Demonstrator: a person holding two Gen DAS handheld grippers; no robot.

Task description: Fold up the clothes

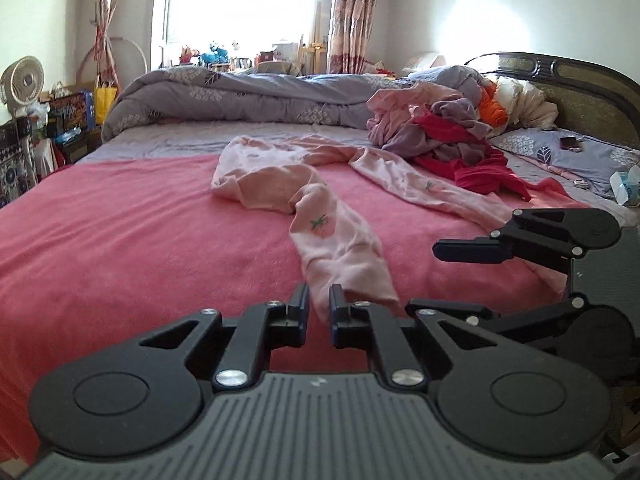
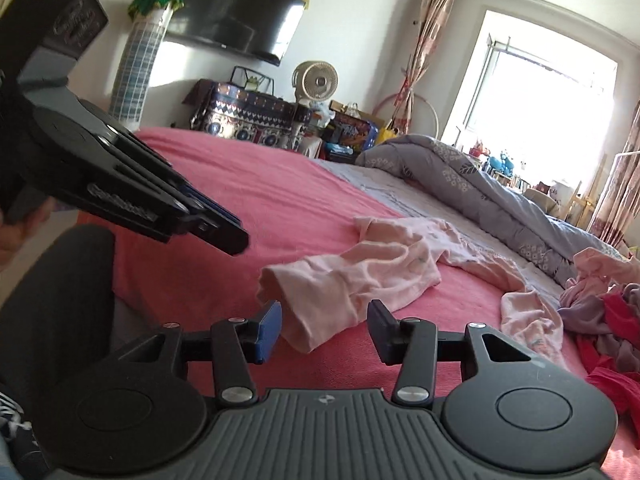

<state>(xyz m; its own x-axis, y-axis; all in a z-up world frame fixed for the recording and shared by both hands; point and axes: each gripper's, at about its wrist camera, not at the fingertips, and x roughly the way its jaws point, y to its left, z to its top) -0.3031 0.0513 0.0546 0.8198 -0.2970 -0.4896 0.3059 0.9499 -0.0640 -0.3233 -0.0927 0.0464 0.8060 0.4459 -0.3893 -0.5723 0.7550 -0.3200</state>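
Pink pyjama trousers (image 1: pixel 320 200) sprawl beside heaped clothes (image 1: pixel 448 136); left gripper (image 1: pixel 319 308) fingers pinch a cuff, right gripper (image 2: pixel 324 328) fingers spread.

No text can be read with certainty; the left gripper (image 2: pixel 224 236) carries raised lettering on its side (too blurred to read).

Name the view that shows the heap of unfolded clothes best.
The left wrist view. There the heap of unfolded clothes lies whole near the headboard, its pink, purple, red and orange pieces easy to tell apart. The right wrist view catches only the heap's edge, cut off at the frame's right side.
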